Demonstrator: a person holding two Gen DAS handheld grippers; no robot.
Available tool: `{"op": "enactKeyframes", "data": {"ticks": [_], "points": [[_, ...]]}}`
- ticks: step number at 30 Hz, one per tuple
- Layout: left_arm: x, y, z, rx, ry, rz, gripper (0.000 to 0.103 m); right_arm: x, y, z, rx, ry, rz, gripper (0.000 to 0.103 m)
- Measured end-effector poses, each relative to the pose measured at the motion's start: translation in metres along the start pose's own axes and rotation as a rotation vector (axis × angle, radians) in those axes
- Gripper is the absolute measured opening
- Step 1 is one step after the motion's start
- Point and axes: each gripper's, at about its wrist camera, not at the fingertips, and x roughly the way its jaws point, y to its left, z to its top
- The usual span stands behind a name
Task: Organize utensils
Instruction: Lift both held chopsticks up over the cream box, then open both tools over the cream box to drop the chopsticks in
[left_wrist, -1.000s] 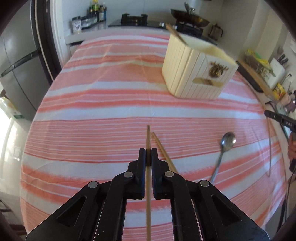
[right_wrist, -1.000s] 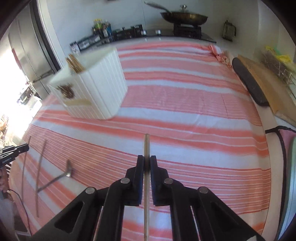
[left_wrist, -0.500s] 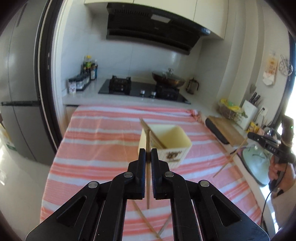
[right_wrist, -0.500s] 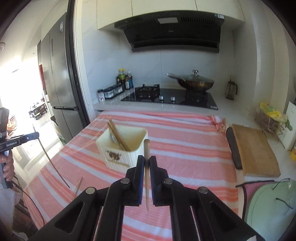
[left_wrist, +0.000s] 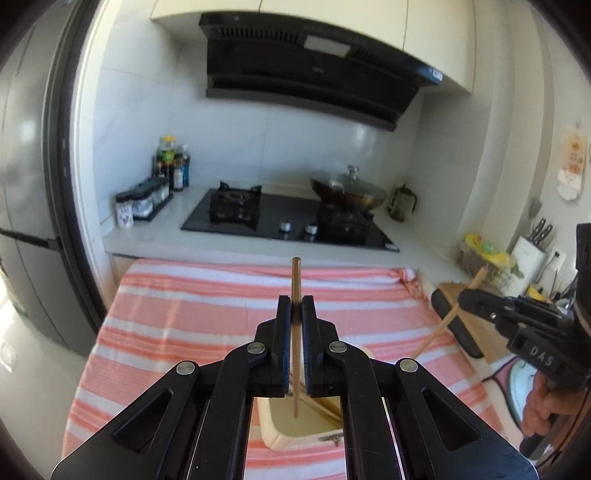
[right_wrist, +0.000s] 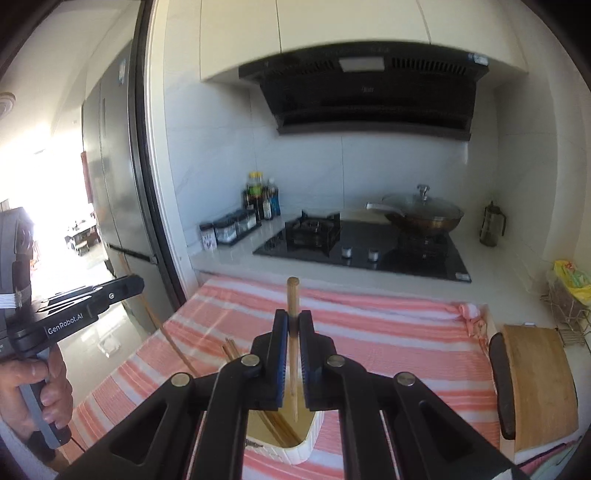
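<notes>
While each gripper, left (left_wrist: 294, 314) and right (right_wrist: 293, 325), is clamped on an upright chopstick (left_wrist: 295, 280) hanging tip-down over the holder (left_wrist: 295, 424) on the worktop (left_wrist: 184, 317), keep both vertical, lower them inside its rim, then release.

The desk (left_wrist: 207, 317) is covered edge to edge by a cloth (right_wrist: 388, 332) in coral and white stripes, bunched into a small knot at its far right corner. A cream utensil box (left_wrist: 295, 434) stands on the cloth near the front, open at the top, with chopsticks (right_wrist: 275, 424) leaning inside it. Along the right edge of the desk lies a wooden cutting board (right_wrist: 543, 384) with a dark rim on its left side, beside the striped cloth.
</notes>
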Motion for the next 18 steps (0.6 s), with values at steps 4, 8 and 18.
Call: {"op": "enactKeyframes", "data": {"ticks": [4, 8, 18], "points": [[0.054, -0.004, -0.02, 0.025, 0.174, 0.016, 0.004, 0.068, 0.01, -0.025, -0.019, 0.233, -0.006, 0.007], [0.078, -0.002, -0.042, 0.021, 0.274, 0.034, 0.009, 0.101, 0.014, -0.045, -0.01, 0.276, 0.006, 0.008], [-0.011, 0.031, -0.126, 0.08, 0.284, -0.006, 0.079, 0.02, 0.002, -0.115, 0.062, 0.119, 0.015, 0.049]]}}
